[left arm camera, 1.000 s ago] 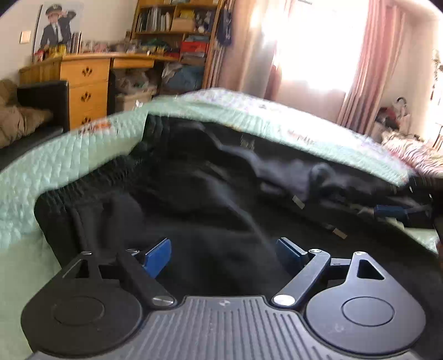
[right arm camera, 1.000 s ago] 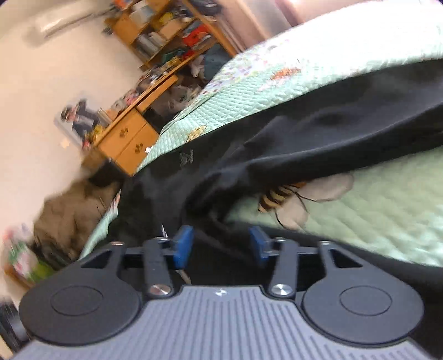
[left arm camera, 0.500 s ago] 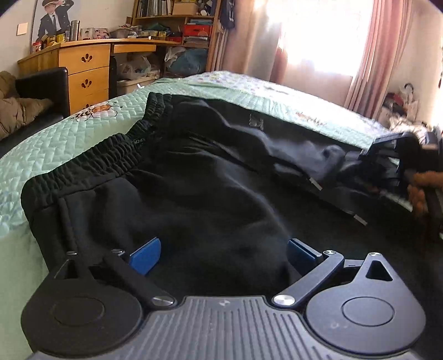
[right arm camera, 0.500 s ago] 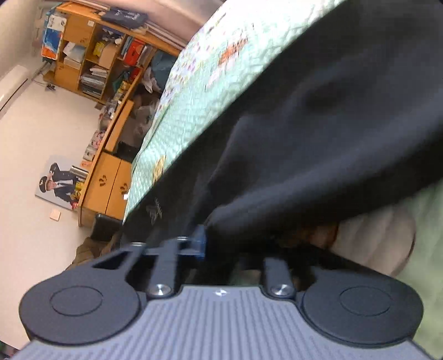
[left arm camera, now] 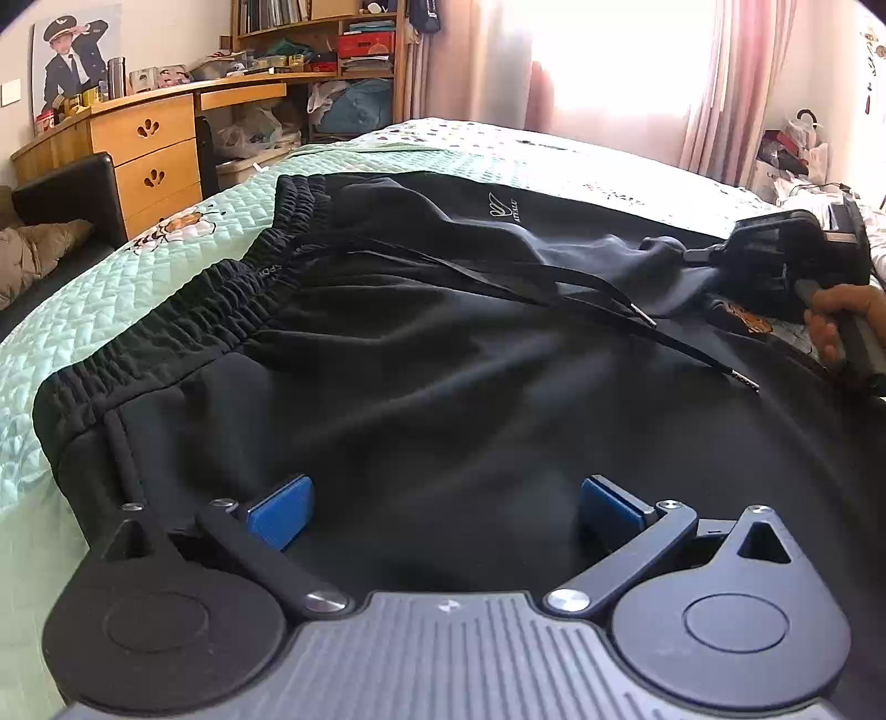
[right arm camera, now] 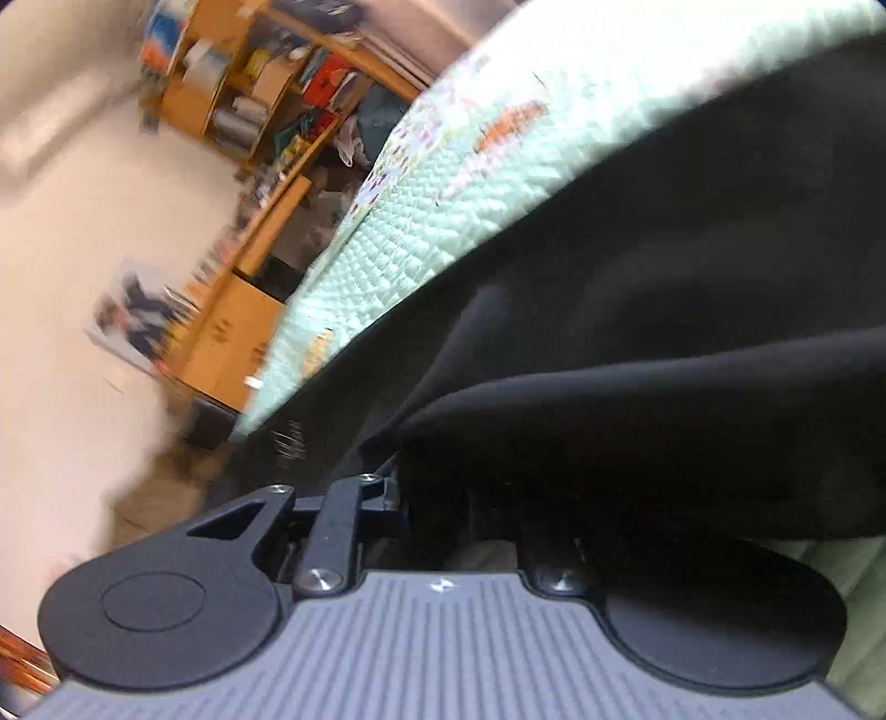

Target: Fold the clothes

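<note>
**Black trousers spread on the bed, one gripper on the cloth, one standing wide**

The black trousers (left arm camera: 443,360) lie across the green quilted bed (left arm camera: 138,288), waistband (left arm camera: 183,315) toward the bed's left edge, legs running off toward its right side. The left gripper (left arm camera: 443,504) hovers over the near part of the cloth by the bed's near edge — its blue pads (left arm camera: 279,512) are spread as far as they go and are opening, with nothing pinched between them. The right gripper (right arm camera: 443,509) sits at the right side, held by a hand (left arm camera: 841,321); a fold of the trousers drapes over its fingers. Its jaws are narrow and easing apart, and cloth lies between them, though its pads are hidden.

What could go wrong: the right-hand fold may slip out as the jaws loosen, so the leg drops crooked. The loose drawstring (left arm camera: 581,293) trails across the top and could be trapped in a fold or snagged by a finger.

Around the bed stand a wooden desk (left arm camera: 155,144), a bookshelf (left arm camera: 332,44) and pink curtains (left arm camera: 731,83), all well apart from the work — nothing there blocks either hand.
</note>
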`<act>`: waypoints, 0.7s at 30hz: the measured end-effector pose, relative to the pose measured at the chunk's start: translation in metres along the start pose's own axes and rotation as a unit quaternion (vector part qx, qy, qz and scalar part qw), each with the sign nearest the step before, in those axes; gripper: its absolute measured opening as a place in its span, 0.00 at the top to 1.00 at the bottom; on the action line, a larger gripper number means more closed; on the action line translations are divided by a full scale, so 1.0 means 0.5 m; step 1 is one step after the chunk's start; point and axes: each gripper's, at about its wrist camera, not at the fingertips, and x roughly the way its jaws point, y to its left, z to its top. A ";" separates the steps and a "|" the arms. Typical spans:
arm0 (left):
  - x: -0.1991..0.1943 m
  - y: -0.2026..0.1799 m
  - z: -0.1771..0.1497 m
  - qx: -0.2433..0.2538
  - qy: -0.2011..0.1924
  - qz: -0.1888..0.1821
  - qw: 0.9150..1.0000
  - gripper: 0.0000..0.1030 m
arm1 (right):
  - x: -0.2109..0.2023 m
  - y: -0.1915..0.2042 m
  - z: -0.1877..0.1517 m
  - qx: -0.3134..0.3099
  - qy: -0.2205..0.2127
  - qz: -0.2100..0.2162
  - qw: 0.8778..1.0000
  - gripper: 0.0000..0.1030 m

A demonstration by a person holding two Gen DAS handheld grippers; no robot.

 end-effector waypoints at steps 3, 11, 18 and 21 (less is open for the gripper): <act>-0.003 0.000 0.000 0.002 0.001 -0.001 1.000 0.01 | -0.029 -0.007 -0.007 0.017 0.013 0.012 1.000 0.67; -0.021 0.006 0.013 -0.038 0.003 -0.015 0.999 0.05 | -0.156 -0.013 -0.052 0.009 -0.011 -0.030 0.999 0.57; -0.045 -0.072 0.061 -0.008 -0.024 -0.049 0.998 0.08 | -0.273 -0.041 -0.082 0.023 -0.103 -0.087 0.991 0.55; -0.032 -0.135 0.087 0.047 -0.032 -0.047 0.997 0.08 | -0.296 -0.030 -0.114 0.018 -0.115 -0.076 0.990 0.41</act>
